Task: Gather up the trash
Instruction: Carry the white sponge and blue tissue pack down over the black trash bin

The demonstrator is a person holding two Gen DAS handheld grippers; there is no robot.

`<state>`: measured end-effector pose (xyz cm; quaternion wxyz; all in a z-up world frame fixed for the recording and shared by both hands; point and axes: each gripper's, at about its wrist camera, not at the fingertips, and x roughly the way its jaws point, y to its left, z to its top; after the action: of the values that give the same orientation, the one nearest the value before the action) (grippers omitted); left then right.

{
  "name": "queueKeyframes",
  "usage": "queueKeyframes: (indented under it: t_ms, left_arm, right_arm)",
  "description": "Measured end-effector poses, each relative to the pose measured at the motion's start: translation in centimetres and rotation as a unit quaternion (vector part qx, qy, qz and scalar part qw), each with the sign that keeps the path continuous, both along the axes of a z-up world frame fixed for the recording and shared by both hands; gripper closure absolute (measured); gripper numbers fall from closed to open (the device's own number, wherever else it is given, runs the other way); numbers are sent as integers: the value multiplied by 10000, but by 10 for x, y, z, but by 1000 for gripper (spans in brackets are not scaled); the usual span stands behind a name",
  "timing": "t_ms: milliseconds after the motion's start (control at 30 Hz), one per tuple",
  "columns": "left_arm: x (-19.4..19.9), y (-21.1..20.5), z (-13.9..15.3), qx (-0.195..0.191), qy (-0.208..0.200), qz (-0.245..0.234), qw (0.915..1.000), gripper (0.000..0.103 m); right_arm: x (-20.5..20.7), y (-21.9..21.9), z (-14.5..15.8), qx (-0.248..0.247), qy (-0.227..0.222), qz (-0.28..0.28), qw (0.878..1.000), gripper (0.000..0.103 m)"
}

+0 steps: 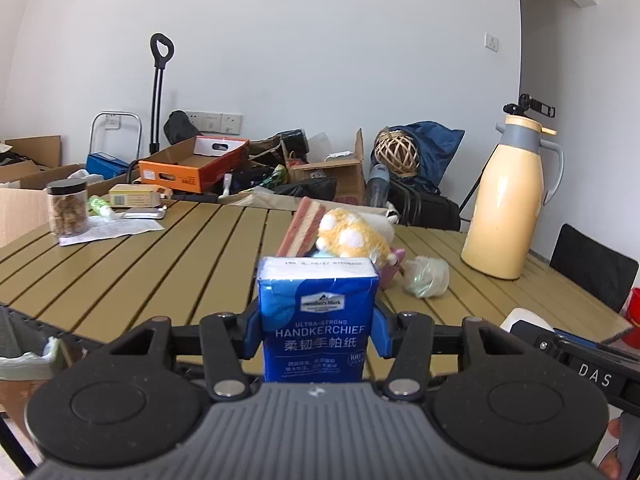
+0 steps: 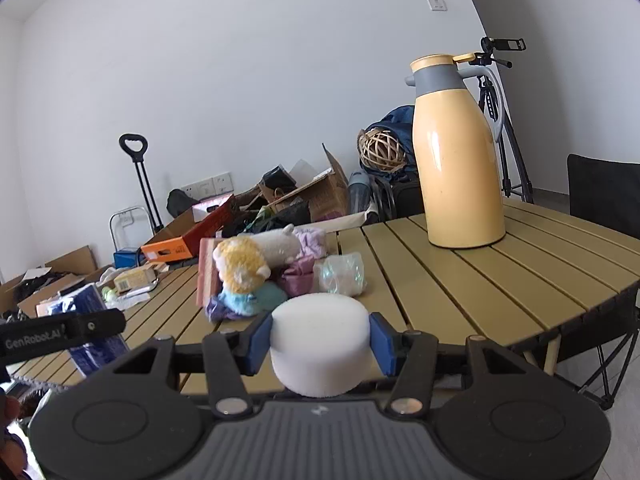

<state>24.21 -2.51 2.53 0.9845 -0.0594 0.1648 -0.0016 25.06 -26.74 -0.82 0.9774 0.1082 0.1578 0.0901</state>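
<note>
Blue handkerchief pack [image 1: 318,316] upright, pinched in left gripper [image 1: 318,334] above near table edge [image 1: 120,256]; looks light, squashy, film slippery, so grip mid-body. White foam puck [image 2: 319,346] clamped in right gripper [image 2: 320,344]; seems featherlight, compressible, hold by sides.

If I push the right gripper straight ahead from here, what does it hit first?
Probably the plush toy pile: it sits on the table just beyond the white foam puck that the right gripper holds, slightly left of centre. Depth is hard to judge.
</note>
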Motion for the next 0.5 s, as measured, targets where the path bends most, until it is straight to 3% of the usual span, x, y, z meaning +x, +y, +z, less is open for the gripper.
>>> queueKeyframes:
  t_ms: [500]
  left_arm:
    - [-51, 7, -15, 357, 294, 53, 9989, 51]
  right_arm:
    - [-43, 2, -24, -202, 438, 143, 9987, 52]
